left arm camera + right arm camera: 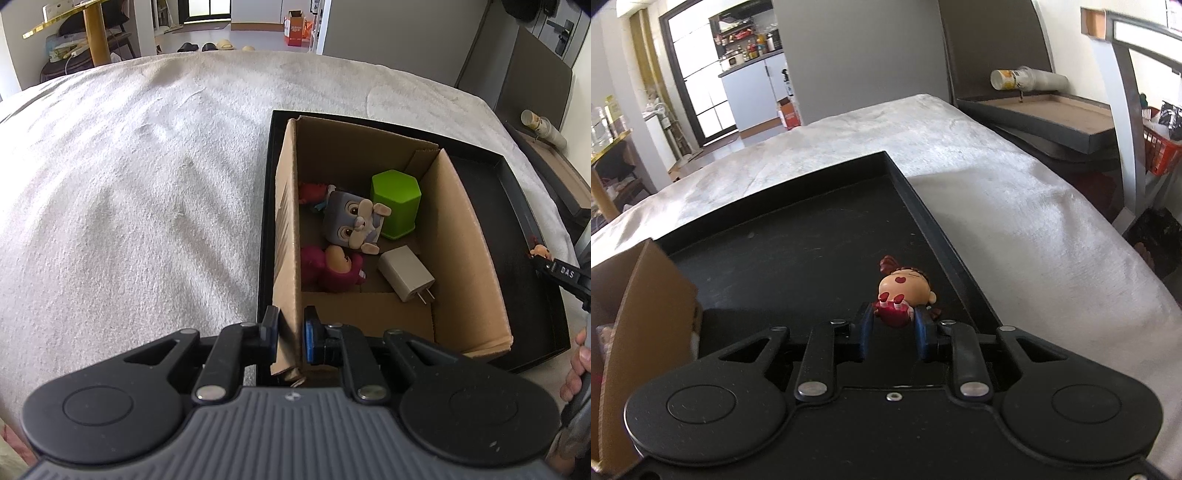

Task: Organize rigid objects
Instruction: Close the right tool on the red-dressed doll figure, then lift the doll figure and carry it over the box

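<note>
one doll figurine (905,295), red dress, big head, clamped in right gripper (894,328) fingers; left gripper (290,332) pinching cardboard box (288,221) wall.

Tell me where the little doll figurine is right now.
The doll figurine is clamped in the right gripper over the black tray, right of the cardboard box; the left wrist view shows it at the far right edge.

Cardboard box (369,221) sits in tray (517,206), at its left edge; charger (404,273), cup (397,203), plush toys (351,221) are inside.
</note>
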A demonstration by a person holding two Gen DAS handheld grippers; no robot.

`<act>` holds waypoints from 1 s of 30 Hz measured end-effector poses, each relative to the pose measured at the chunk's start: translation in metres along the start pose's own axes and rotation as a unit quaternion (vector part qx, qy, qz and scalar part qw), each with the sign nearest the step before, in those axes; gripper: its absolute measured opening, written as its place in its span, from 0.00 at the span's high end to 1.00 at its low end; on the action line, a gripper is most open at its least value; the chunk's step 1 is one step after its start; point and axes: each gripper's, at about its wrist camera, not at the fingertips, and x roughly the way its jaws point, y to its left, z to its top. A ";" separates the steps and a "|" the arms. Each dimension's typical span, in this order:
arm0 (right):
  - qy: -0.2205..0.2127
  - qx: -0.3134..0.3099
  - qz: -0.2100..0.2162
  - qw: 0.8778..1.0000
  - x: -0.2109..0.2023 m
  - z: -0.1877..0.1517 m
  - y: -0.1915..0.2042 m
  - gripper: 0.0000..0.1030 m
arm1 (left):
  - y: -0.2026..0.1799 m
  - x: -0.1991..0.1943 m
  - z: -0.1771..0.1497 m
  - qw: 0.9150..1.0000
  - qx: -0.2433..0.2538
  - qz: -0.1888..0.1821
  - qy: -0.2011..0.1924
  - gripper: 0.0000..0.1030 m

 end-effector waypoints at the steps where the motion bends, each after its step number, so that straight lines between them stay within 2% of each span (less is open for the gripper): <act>1: -0.001 -0.003 0.002 1.000 -0.004 0.000 0.002 0.77 | 0.000 0.000 0.000 1.000 -0.001 -0.001 0.000 0.88; 13: -0.017 -0.057 0.035 0.998 -0.034 0.007 0.030 0.77 | 0.003 -0.002 0.000 1.000 -0.007 -0.009 -0.003 0.88; 30: -0.048 -0.126 0.101 0.986 -0.073 0.023 0.092 0.77 | 0.010 -0.007 -0.003 0.999 -0.022 -0.031 -0.015 0.88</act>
